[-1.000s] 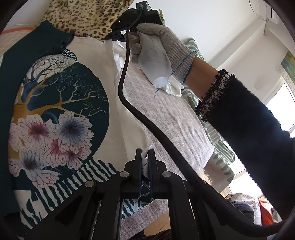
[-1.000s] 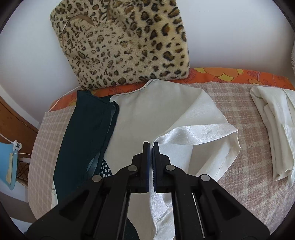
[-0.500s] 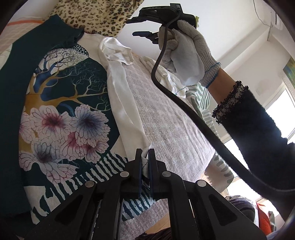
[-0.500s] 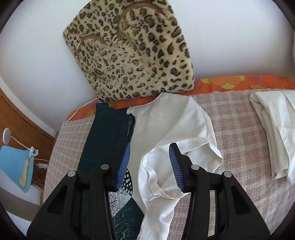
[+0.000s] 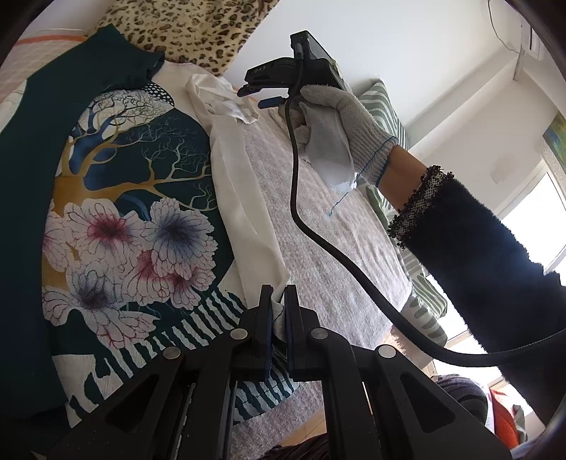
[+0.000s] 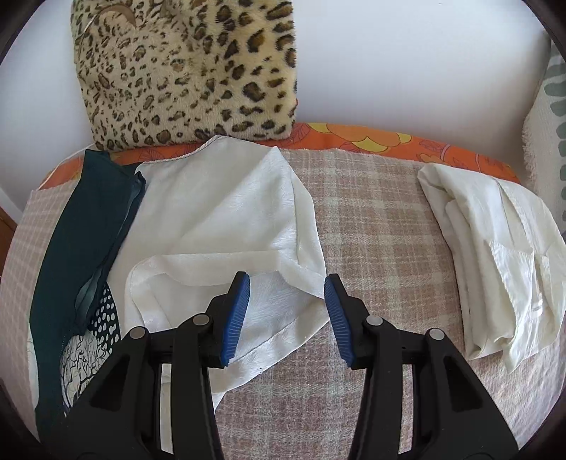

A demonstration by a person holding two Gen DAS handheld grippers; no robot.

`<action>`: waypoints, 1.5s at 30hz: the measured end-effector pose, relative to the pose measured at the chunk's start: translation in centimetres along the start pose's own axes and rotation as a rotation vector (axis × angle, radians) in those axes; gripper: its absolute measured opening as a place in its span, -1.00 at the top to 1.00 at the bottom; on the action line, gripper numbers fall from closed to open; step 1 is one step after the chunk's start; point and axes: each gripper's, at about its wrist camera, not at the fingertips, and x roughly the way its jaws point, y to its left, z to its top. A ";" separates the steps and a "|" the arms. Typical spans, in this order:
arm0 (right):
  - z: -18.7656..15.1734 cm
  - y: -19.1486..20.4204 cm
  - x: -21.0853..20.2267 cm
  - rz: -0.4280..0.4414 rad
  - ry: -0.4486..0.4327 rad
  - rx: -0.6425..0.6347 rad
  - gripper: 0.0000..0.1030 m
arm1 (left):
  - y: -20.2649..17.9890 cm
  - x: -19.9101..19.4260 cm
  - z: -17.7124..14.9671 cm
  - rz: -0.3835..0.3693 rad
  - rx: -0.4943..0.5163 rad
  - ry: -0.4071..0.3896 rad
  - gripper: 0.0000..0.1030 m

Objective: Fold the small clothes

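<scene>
Black plastic grippers: right gripper (image 6: 287, 318) has ribbed blue pads (image 6: 236, 315), silver screws. Grey knit glove (image 5: 348, 120), fuzzy navy sleeve (image 5: 495, 269), thick black cable (image 5: 318, 233).

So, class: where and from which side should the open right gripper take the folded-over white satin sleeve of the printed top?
Grip the white satin sleeve at its loose hemmed cuff edge, coming from the right over the checked blanket. That edge lies free and thin, just below the right gripper.

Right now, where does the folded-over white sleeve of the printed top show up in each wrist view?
Left wrist: the white sleeve runs up the centre, its near end pinched in the left gripper.
Right wrist: lower centre, spread beneath the open right gripper.
Shared landmark: the leopard-print cushion at the wall.
</scene>
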 end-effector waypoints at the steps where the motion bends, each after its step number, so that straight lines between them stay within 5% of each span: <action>1: 0.3 0.5 0.3 -0.022 -0.001 -0.034 0.10 | 0.0 0.0 0.1 -0.001 -0.002 -0.001 0.92; 2: 0.4 0.8 0.6 -0.047 -0.001 -0.059 0.11 | 0.1 -0.1 0.0 -0.002 -0.001 -0.001 0.92; 4: 0.8 1.1 1.3 -0.060 0.007 -0.075 0.46 | 0.2 0.0 0.2 -0.002 0.002 -0.002 0.92; 5: 1.0 1.0 1.6 -0.041 0.022 -0.067 0.95 | 0.2 0.0 0.3 -0.004 0.003 -0.003 0.92; 17: 7.6 2.9 -1.8 0.098 -0.046 0.075 0.95 | 0.8 -0.9 -0.5 -0.034 -0.051 -0.017 0.92; 26: 11.2 12.5 0.9 0.130 0.020 0.005 0.95 | 1.8 -1.6 -0.5 -0.042 -0.083 -0.036 0.92; 31: 11.1 18.6 4.6 0.157 0.153 -0.094 0.95 | 2.2 -1.3 -0.8 -0.047 -0.100 -0.023 0.92; 33: 10.9 19.9 5.0 0.151 0.161 -0.129 0.75 | 2.5 -1.3 -0.9 -0.047 -0.107 -0.021 0.92; 36: 10.9 19.8 3.5 0.197 0.124 -0.133 0.22 | 2.8 -1.7 -0.8 -0.049 -0.115 -0.026 0.92; 40: 10.2 16.3 -0.7 0.268 0.034 -0.109 0.22 | 2.8 -2.1 -0.8 -0.050 -0.120 -0.032 0.92; 43: 7.8 14.6 -2.4 0.276 0.050 -0.151 0.24 | 2.9 -2.2 -0.9 -0.053 -0.119 -0.033 0.92; 45: 5.5 14.2 -2.7 0.273 0.092 -0.207 0.50 | 3.0 -2.4 -0.8 -0.055 -0.122 -0.033 0.92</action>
